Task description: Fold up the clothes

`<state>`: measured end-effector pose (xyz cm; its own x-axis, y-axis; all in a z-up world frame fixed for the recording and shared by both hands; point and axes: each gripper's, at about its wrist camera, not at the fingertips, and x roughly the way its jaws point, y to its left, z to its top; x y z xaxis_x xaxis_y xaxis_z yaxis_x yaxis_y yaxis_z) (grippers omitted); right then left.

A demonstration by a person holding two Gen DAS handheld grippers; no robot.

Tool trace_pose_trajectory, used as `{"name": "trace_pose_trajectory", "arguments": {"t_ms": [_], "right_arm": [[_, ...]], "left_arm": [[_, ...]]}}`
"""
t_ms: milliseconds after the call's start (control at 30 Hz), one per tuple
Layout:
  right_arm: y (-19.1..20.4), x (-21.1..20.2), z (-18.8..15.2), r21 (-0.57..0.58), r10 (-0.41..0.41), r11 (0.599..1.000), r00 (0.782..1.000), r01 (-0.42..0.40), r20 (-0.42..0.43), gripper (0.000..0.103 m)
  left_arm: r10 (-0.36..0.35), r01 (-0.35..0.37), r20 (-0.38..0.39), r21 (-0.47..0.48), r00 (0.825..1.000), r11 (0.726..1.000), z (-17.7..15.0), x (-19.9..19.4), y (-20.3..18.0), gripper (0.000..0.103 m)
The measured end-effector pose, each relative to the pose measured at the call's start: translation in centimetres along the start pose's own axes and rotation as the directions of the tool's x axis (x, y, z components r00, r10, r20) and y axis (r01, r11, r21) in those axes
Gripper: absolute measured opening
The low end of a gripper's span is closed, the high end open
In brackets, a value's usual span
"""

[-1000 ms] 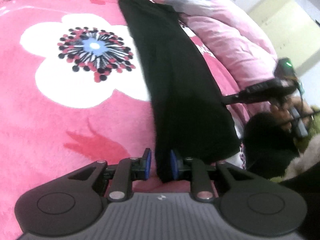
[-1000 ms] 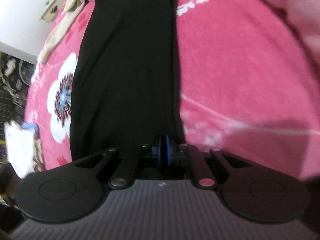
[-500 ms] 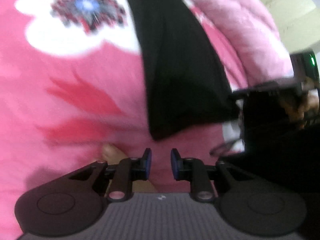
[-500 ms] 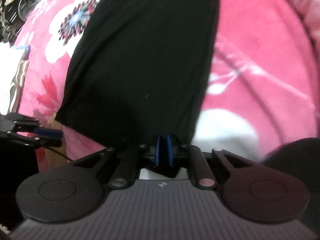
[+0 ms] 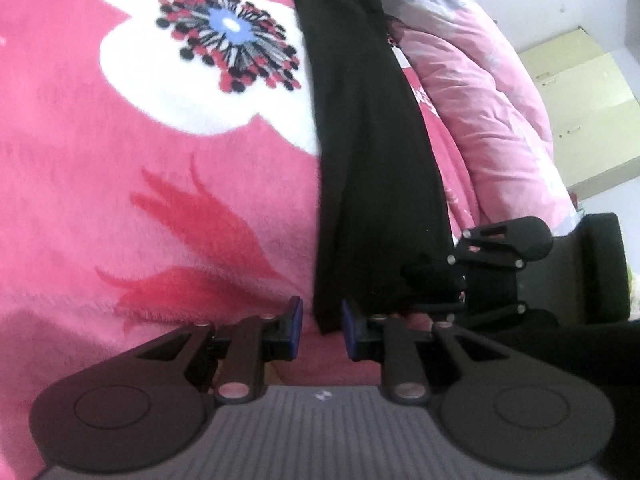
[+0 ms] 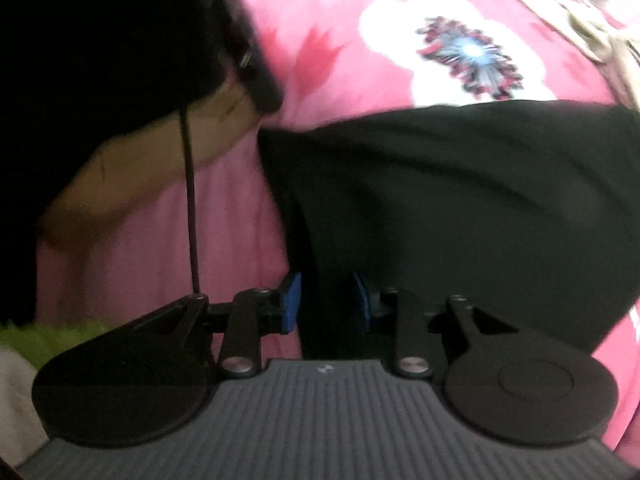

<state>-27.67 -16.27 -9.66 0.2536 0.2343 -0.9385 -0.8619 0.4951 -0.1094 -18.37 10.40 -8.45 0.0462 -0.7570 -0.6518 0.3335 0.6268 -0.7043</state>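
On the pink bed [image 5: 160,208] we see black cloth [image 5: 372,152]; our left tool [image 5: 320,326] gapes narrowly, our right tool [image 6: 326,300] is opening astride its edge.

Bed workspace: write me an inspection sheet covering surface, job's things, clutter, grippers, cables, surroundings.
Surface: pink blanket with a white flower print, spread flat.
Job's things: black garment lying in a long narrow strip on the blanket.
Clutter: beige cloth at the far edge; rumpled pink quilt beside the garment.
Grippers: left gripper slightly open, the garment's near corner at its gap, not pinched; right gripper jaws opening, garment edge between them, pads not pressing.
Cables: thin dark cable hanging by the right gripper.
Surroundings: white wall and pale yellow cabinet beyond the bed.
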Motion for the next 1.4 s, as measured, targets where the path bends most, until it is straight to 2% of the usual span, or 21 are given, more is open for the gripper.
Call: {"name": "trace_pose_trajectory", "arguments": {"t_ms": [33, 67, 233, 367, 500, 667, 733, 933, 1000, 1067, 1200, 1300, 1400], "right_arm": [[0.0, 0.0, 0.0, 0.001, -0.004, 1.0, 1.0, 0.004, 0.0, 0.01], [-0.2, -0.1, 0.1, 0.013, -0.007, 1.0, 1.0, 0.007, 0.001, 0.005], [-1.3, -1.6, 0.1, 0.072, 0.008, 0.997, 1.0, -0.008, -0.01, 0.005], [-0.8, -1.4, -0.7, 0.049, 0.0, 0.999, 0.999, 0.002, -0.033, 0.005], [-1.0, -1.7, -0.8, 0.073, -0.004, 0.997, 1.0, 0.005, -0.019, 0.005], [-1.0, -1.5, -1.2, 0.095, -0.011, 0.995, 1.0, 0.012, -0.007, 0.005], [-0.9, -1.4, -1.3, 0.098, -0.015, 0.995, 1.0, 0.016, -0.007, 0.005], [-0.8, -3.0, -1.2, 0.094, -0.012, 0.996, 1.0, 0.01, 0.014, 0.005], [-1.1, -3.0, -1.4, 0.132, 0.008, 0.991, 1.0, -0.011, 0.019, 0.005], [-1.1, -2.1, -1.7, 0.154, 0.041, 0.987, 0.999, -0.037, -0.023, 0.005], [-0.6, -2.2, -2.1, 0.153, 0.064, 0.987, 0.995, -0.052, -0.076, 0.005], [-3.0, -4.3, -2.0, 0.283, 0.051, 0.958, 0.999, -0.049, 0.002, 0.006], [-6.3, -5.1, -2.4, 0.454, -0.058, 0.891, 0.996, 0.021, 0.068, 0.006]], "left_arm": [[-0.005, 0.005, 0.0, -0.007, 1.0, 1.0, 0.1, 0.2, 0.2, 0.02], [-0.01, 0.011, 0.004, -0.012, 1.0, 1.0, 0.3, 0.5, 0.4, 0.02], [-0.025, 0.025, 0.001, -0.013, 1.0, 1.0, 1.0, 1.4, 0.3, 0.021], [-0.008, 0.008, -0.03, -0.002, 1.0, 1.0, 1.6, 3.0, -0.4, 0.021], [-0.01, 0.009, -0.048, -0.022, 0.999, 1.0, 1.8, 4.1, -1.1, 0.021], [-0.002, -0.003, -0.054, -0.083, 0.999, 0.997, 1.7, 5.2, -0.9, 0.009], [0.021, -0.024, -0.046, -0.059, 0.999, 0.998, 1.5, 5.2, -1.3, 0.001], [0.084, -0.082, -0.067, 0.038, 0.994, 0.996, 1.3, 2.9, -2.5, 0.001], [0.149, -0.143, -0.078, 0.076, 0.986, 0.987, 1.2, 3.3, -2.4, 0.001], [0.162, -0.153, -0.085, 0.107, 0.983, 0.982, 1.1, 3.7, -2.4, 0.001], [0.169, -0.161, -0.106, 0.086, 0.98, 0.983, 0.8, 2.7, -1.9, 0.004], [0.186, -0.183, -0.041, 0.071, 0.982, 0.981, 1.2, 0.8, -1.7, 0.009], [0.16, -0.163, 0.058, 0.052, 0.985, 0.985, 2.4, -0.4, -2.1, 0.015]]}}
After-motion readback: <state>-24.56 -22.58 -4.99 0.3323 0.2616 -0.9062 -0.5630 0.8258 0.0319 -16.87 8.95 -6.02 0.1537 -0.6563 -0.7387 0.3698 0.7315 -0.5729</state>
